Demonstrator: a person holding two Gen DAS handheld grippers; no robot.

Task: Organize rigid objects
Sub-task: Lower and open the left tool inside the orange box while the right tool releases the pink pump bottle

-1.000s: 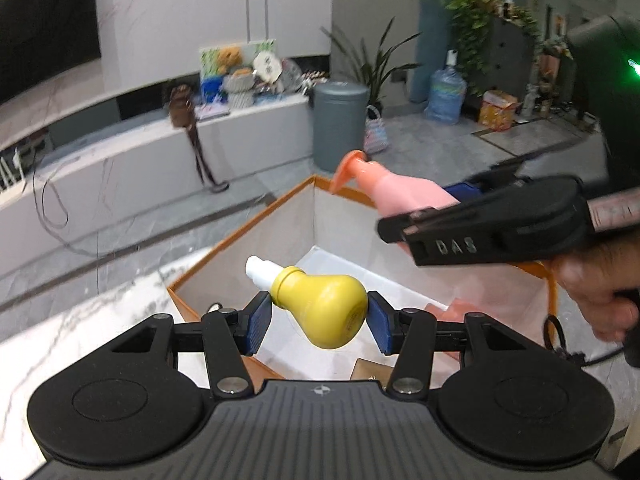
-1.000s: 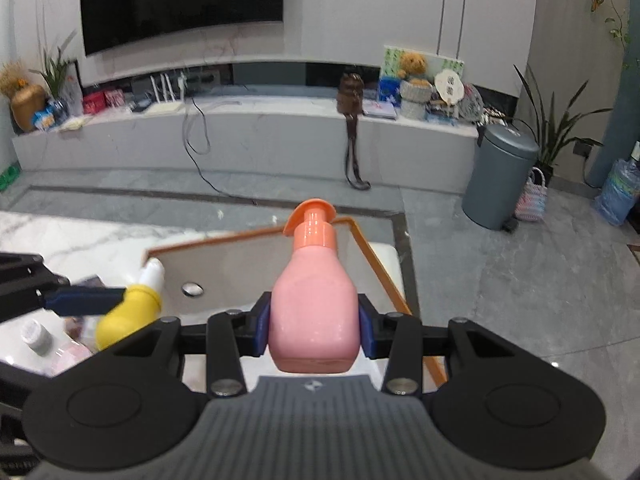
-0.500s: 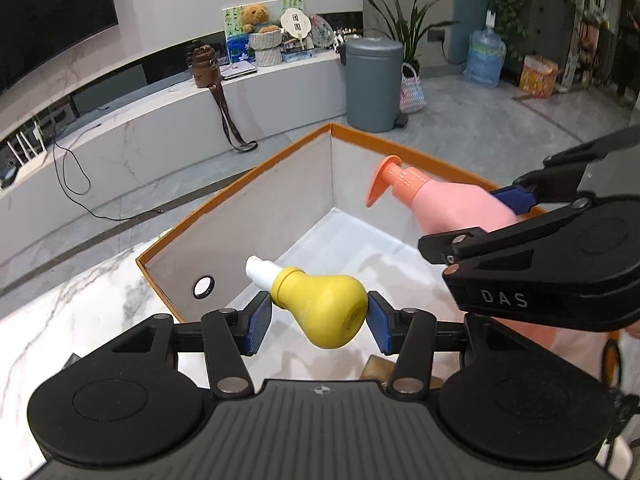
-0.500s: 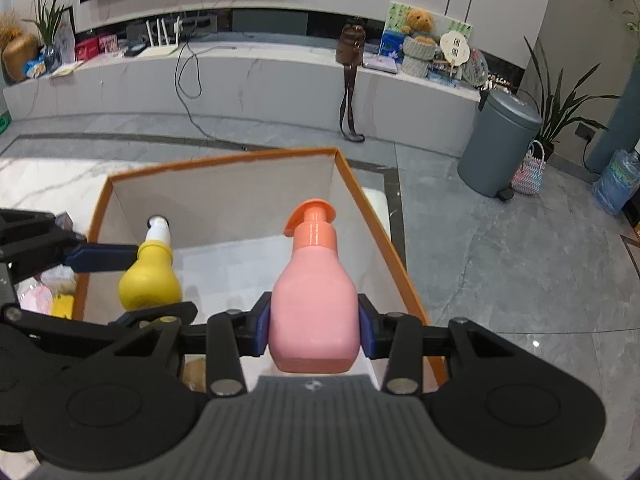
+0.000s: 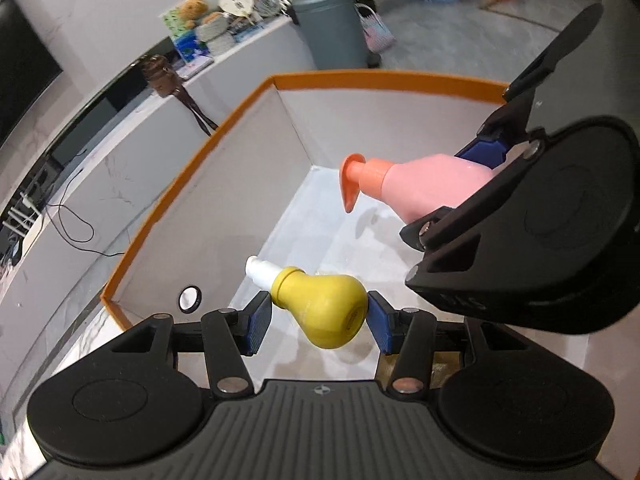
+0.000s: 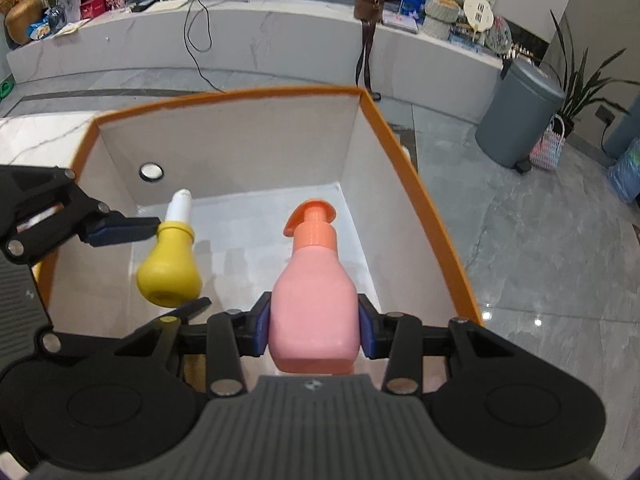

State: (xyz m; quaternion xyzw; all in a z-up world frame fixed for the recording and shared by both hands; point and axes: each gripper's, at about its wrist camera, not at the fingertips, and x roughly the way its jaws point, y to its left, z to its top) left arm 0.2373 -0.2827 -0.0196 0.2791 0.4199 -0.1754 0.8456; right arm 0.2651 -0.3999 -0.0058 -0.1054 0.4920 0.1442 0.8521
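Clamped across the belly, both likely light, stiff and slick plastic: yellow bottle in the left gripper, pink pump bottle in the right gripper, both over the orange-rimmed box, best held at the widest part.

Both claws are matte black plastic. The left claw has two round, disc-shaped housings flanking a ribbed grey centre panel with a small cross-in-circle mark. Angular black link arms run forward from these, fixed with silver screw heads, and end in ridged blue pads. The right claw has the same build, with faint raised lettering on the side of one housing.
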